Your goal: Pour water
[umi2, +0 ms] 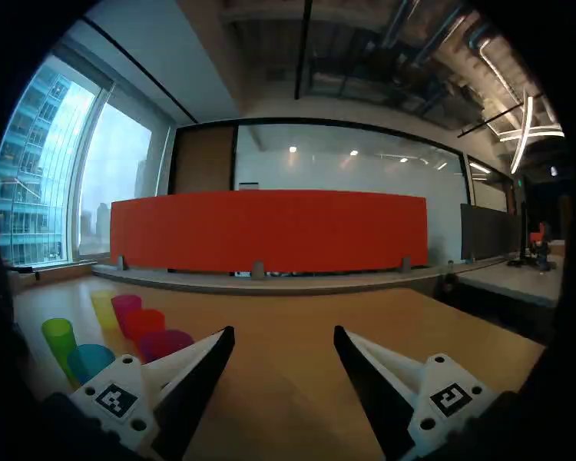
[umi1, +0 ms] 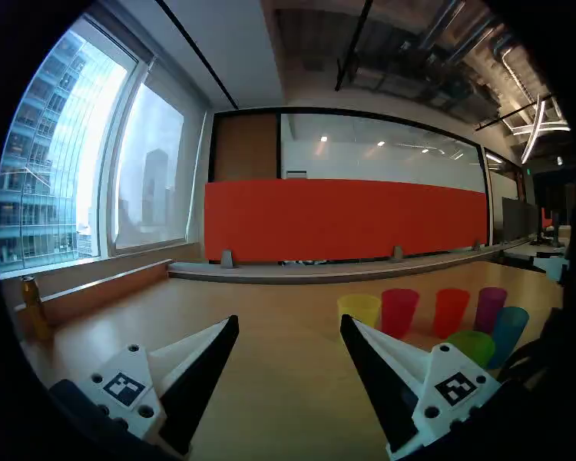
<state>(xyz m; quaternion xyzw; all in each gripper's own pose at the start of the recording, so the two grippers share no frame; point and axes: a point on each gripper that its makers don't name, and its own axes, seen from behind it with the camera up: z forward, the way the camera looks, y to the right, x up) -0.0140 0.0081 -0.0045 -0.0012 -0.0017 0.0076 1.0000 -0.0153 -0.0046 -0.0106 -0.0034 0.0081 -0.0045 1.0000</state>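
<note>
Several coloured plastic cups stand grouped on the wooden table: in the left gripper view a yellow cup, a pink cup, a red cup, a purple cup, a teal cup and a green cup, all just right of my left gripper, which is open and holds nothing. In the right gripper view the same cluster sits at the lower left: green cup, teal cup, purple cup, red cup. My right gripper is open and holds nothing.
An amber bottle stands at the table's left edge by the window ledge. A red divider panel runs along the far side of the table. Another desk lies to the right.
</note>
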